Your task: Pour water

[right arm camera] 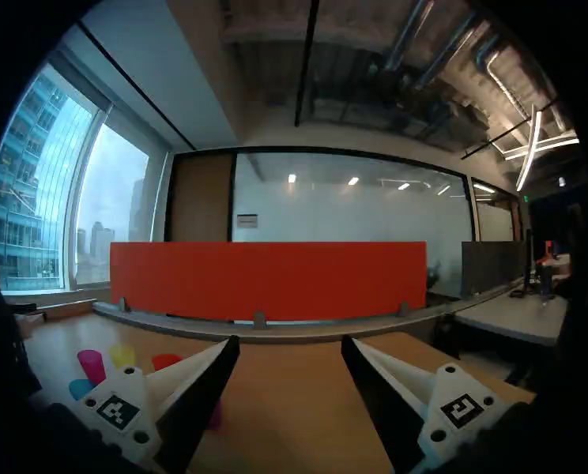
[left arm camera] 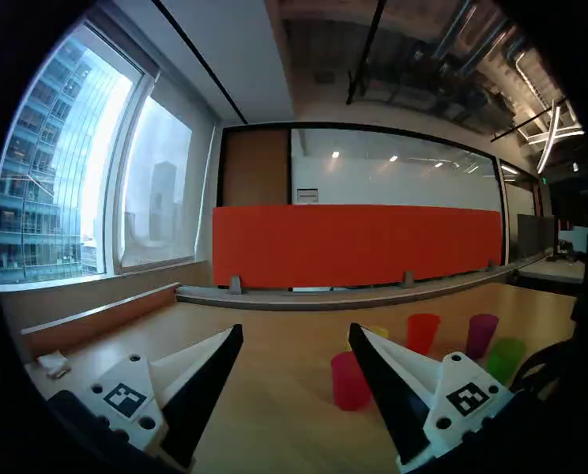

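- Left gripper view: the left gripper [left arm camera: 294, 340] hangs above a light wooden tabletop [left arm camera: 278, 395]. Its two white-and-black fingers are spread wide and there is nothing between them.
- Five translucent cups stand upright on the tabletop, ahead and to the right.
  - A pink plastic cup [left arm camera: 349, 381] is nearest, just beside the inner edge of the right finger.
  - A yellow plastic cup [left arm camera: 378, 332] stands behind it, partly hidden by that finger.
  - An orange-red plastic cup [left arm camera: 423, 332] and a purple plastic cup [left arm camera: 482, 333] stand farther back.
  - A green plastic cup [left arm camera: 506, 358] is at the far right, near the purple one.
- A long orange-red divider panel [left arm camera: 357, 245] runs along the far edge of the table, and a tall glass window [left arm camera: 57, 197] is on the left.
- Right gripper view: the right gripper [right arm camera: 289, 347] is also held with its fingers wide apart and empty, over the wooden tabletop [right arm camera: 294, 419].
- The cups are well off to its left.
  - The pink plastic cup [right arm camera: 91, 366], the yellow plastic cup [right arm camera: 122, 355] and the orange-red plastic cup [right arm camera: 166, 361] stand close together.
  - A blue plastic cup [right arm camera: 81, 389] is lower down, partly hidden by the left finger.
- The orange-red divider panel [right arm camera: 270, 280] crosses the background.
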The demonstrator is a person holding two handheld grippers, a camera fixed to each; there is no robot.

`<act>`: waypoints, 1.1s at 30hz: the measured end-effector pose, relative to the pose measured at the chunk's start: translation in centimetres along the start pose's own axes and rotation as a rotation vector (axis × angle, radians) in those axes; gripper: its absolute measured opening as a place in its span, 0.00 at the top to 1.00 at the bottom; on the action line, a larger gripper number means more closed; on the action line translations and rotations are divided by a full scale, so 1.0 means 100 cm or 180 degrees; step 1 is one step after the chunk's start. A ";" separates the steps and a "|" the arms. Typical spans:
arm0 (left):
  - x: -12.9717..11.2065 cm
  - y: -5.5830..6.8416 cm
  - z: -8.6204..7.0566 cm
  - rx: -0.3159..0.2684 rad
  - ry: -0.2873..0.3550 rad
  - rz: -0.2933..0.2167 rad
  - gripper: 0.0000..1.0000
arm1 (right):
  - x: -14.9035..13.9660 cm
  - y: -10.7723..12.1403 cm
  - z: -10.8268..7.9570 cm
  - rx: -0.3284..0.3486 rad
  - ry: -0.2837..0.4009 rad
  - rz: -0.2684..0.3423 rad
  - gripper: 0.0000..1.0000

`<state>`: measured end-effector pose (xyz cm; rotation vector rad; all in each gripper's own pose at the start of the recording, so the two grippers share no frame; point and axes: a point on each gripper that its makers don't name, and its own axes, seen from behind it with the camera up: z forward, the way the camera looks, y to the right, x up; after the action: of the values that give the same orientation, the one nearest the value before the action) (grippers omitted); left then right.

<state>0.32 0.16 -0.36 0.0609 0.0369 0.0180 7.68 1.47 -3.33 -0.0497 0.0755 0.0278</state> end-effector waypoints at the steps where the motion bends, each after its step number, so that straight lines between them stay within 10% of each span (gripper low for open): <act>1: -0.002 -0.001 0.000 0.0006 0.0003 0.0009 0.00 | 0.000 0.000 0.000 -0.0001 -0.0001 0.0007 0.00; 33: -0.031 -0.011 0.003 -0.0013 -0.0008 -0.0055 0.00 | -0.001 0.000 -0.002 -0.0043 -0.0025 0.0073 0.00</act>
<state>-2.78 -0.99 -0.05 0.0565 0.0348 0.0006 7.55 1.50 -3.56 -0.0622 0.0681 0.0514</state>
